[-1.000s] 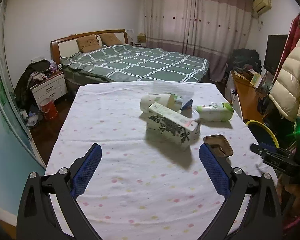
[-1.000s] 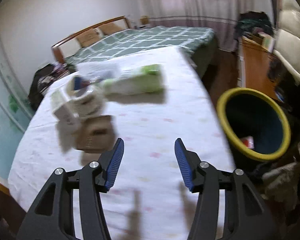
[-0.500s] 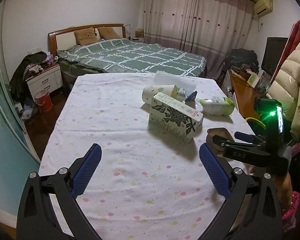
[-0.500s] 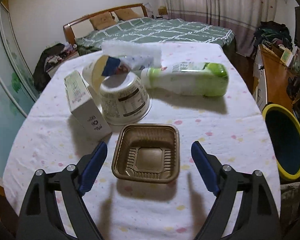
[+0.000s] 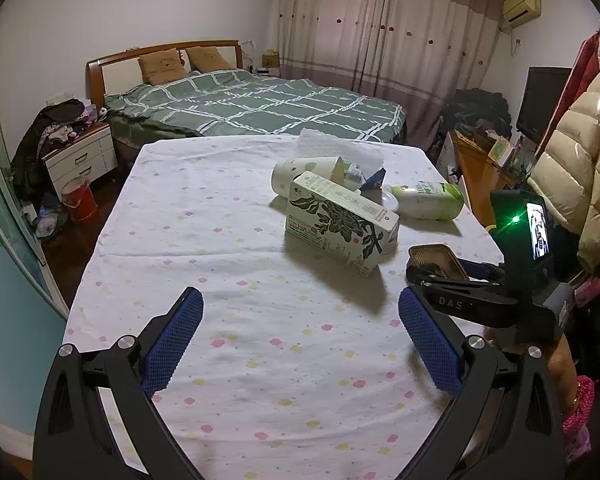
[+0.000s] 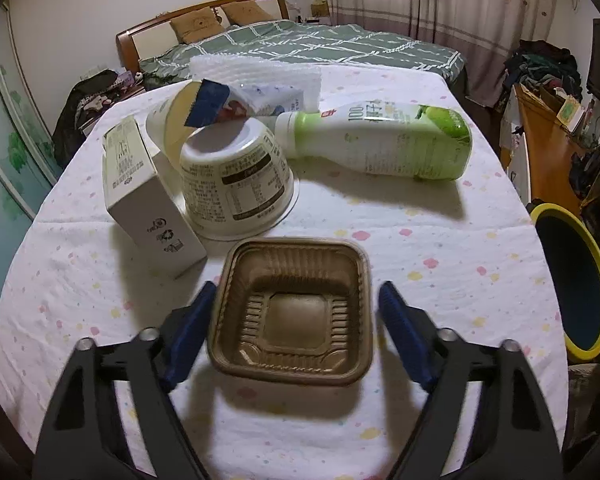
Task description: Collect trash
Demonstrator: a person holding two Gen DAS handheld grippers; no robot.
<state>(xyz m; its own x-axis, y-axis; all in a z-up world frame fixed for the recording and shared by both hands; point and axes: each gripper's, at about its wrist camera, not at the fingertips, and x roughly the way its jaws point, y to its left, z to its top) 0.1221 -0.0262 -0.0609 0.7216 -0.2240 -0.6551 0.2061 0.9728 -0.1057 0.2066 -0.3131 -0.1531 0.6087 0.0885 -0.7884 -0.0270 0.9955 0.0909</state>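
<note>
A brown plastic tray [image 6: 296,312] lies on the table between the open fingers of my right gripper [image 6: 296,320]; the fingers stand on both sides, apart from its edges or barely touching. Behind it lie an upturned white bowl [image 6: 236,188], a white carton [image 6: 148,196], a green and white bottle [image 6: 384,144] and a tipped paper cup with wrappers [image 6: 204,108]. In the left wrist view my left gripper [image 5: 300,320] is open and empty above the tablecloth, near the carton [image 5: 340,224], with the right gripper [image 5: 452,276] around the tray [image 5: 436,258].
A yellow-rimmed dark bin [image 6: 572,280] stands on the floor right of the table [image 6: 440,264]. A bed [image 5: 252,108] lies beyond the table's far edge. A wooden desk [image 5: 480,160] and hanging coats [image 5: 572,152] stand on the right.
My right gripper has swung from the bin side to the table and moved forward until its open fingers stand around the brown tray. My left gripper has barely moved.
</note>
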